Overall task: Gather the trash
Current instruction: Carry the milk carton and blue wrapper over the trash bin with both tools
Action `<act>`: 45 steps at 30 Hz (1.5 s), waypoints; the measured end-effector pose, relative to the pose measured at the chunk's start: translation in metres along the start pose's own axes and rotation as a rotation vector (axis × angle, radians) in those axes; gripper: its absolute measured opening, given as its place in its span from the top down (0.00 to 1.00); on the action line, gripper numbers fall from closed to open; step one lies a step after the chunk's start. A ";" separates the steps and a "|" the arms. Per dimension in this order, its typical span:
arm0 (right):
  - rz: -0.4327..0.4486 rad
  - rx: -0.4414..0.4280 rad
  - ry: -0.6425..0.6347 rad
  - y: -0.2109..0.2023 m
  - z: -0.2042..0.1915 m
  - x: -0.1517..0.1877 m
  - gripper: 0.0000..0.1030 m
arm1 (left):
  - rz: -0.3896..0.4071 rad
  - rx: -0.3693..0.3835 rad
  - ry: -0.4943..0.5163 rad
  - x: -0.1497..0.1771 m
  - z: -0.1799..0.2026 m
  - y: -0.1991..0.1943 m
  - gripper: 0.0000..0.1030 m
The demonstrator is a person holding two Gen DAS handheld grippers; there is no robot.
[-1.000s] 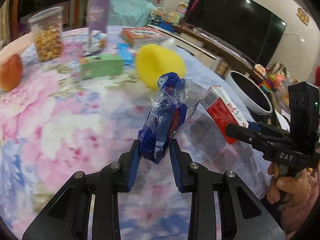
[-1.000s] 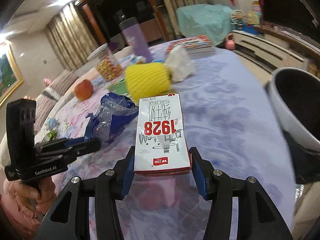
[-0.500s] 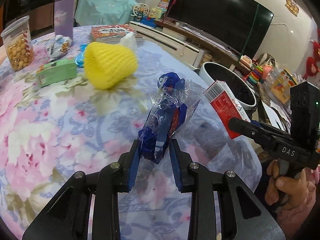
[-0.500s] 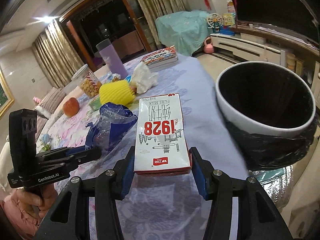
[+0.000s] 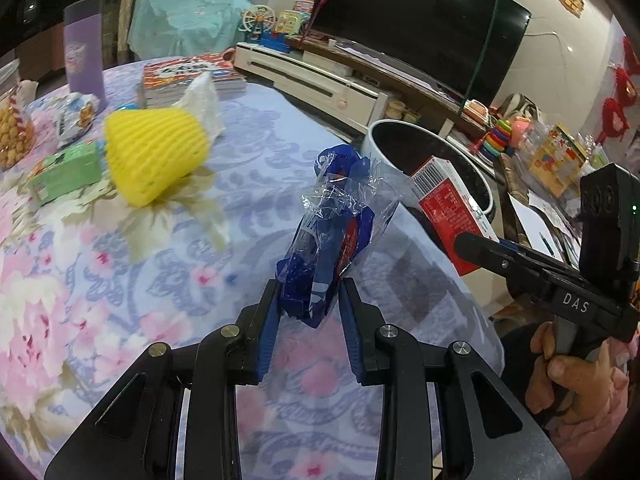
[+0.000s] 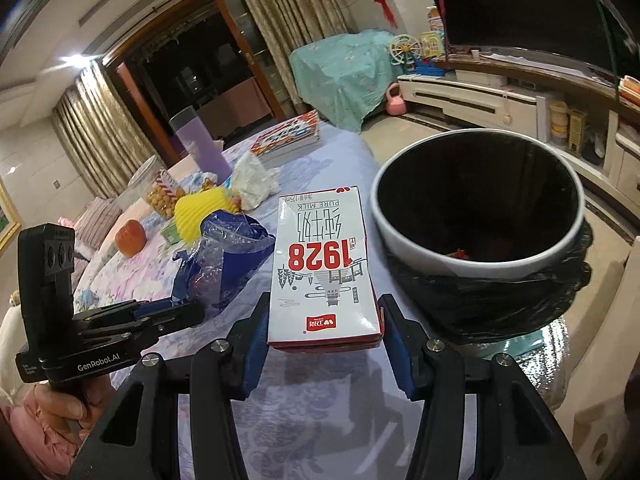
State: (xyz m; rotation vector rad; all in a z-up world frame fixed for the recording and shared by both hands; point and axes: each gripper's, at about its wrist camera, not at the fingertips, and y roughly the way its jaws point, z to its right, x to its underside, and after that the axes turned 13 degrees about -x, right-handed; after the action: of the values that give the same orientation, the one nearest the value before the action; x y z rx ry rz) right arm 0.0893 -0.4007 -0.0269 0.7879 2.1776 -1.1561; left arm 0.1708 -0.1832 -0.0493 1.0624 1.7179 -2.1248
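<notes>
Left wrist view: your left gripper [image 5: 308, 300] is clamped on a crumpled blue and clear plastic wrapper [image 5: 334, 236], held above the floral tablecloth [image 5: 120, 280] near the table's right edge; the wrapper stands up and tilts right between the blue pads. To the right, your right gripper [image 5: 464, 240] grips a red and white milk carton [image 5: 448, 208], a hand [image 5: 560, 364] on its handle; the carton sits in front of the near rim of the trash bin [image 5: 376, 136]. Further left on the cloth lie a yellow foam net [image 5: 156, 156], a green box [image 5: 66, 172] just beside it, and a purple cup [image 5: 84, 64] at the far side.

Right wrist view: your right gripper [image 6: 322, 320] holds the milk carton [image 6: 322, 264] by its lower sides, printed face up; the trash bin [image 6: 476, 248], lined with a black bag [image 6: 492, 300], stands just right of the carton, off the table edge; the carton is beside the bin, not over its mouth. At left, the left gripper [image 6: 176, 312] holds the wrapper [image 6: 224, 256] over the table.
</notes>
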 end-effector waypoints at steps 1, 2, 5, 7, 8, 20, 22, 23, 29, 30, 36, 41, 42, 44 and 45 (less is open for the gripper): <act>0.005 0.004 0.004 -0.003 0.003 0.000 0.49 | 0.000 0.003 0.006 -0.002 0.003 0.001 0.73; 0.009 0.009 0.009 -0.006 0.007 -0.001 0.49 | 0.001 0.005 0.010 -0.003 0.006 0.002 0.73; 0.022 0.022 0.020 -0.013 0.014 -0.004 0.49 | -0.001 0.015 0.024 -0.007 0.015 0.005 0.73; 0.032 0.029 0.026 -0.019 0.019 -0.006 0.49 | -0.002 0.021 0.033 -0.010 0.022 0.006 0.73; 0.036 0.033 0.028 -0.021 0.021 -0.007 0.49 | -0.001 0.023 0.040 -0.011 0.025 0.007 0.73; 0.068 0.086 0.058 -0.035 0.050 -0.023 0.49 | 0.002 0.042 0.100 -0.034 0.066 0.016 0.73; 0.068 0.095 0.064 -0.035 0.055 -0.027 0.49 | 0.000 0.043 0.107 -0.039 0.072 0.019 0.73; 0.068 0.097 0.066 -0.034 0.057 -0.029 0.49 | -0.002 0.044 0.110 -0.041 0.075 0.021 0.73; 0.061 0.115 0.064 -0.034 0.068 -0.039 0.49 | -0.006 0.042 0.130 -0.055 0.086 0.028 0.73; 0.059 0.119 0.065 -0.034 0.070 -0.041 0.49 | -0.006 0.041 0.136 -0.059 0.089 0.030 0.73; 0.059 0.133 0.069 -0.034 0.080 -0.049 0.49 | -0.006 0.031 0.176 -0.074 0.105 0.037 0.73; 0.054 0.144 0.066 -0.033 0.085 -0.054 0.49 | -0.014 0.029 0.190 -0.082 0.115 0.045 0.73; 0.051 0.147 0.066 -0.033 0.087 -0.055 0.49 | -0.016 0.030 0.189 -0.083 0.116 0.047 0.73; 0.048 0.152 0.069 -0.032 0.091 -0.057 0.49 | -0.021 0.030 0.190 -0.086 0.118 0.049 0.73; 0.046 0.154 0.071 -0.032 0.093 -0.058 0.49 | -0.023 0.026 0.193 -0.087 0.119 0.051 0.73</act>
State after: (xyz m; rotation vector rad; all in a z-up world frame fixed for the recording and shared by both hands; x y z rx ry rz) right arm 0.1237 -0.5085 -0.0141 0.9525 2.1342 -1.3020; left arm 0.2149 -0.3310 -0.0250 1.2990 1.7970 -2.1254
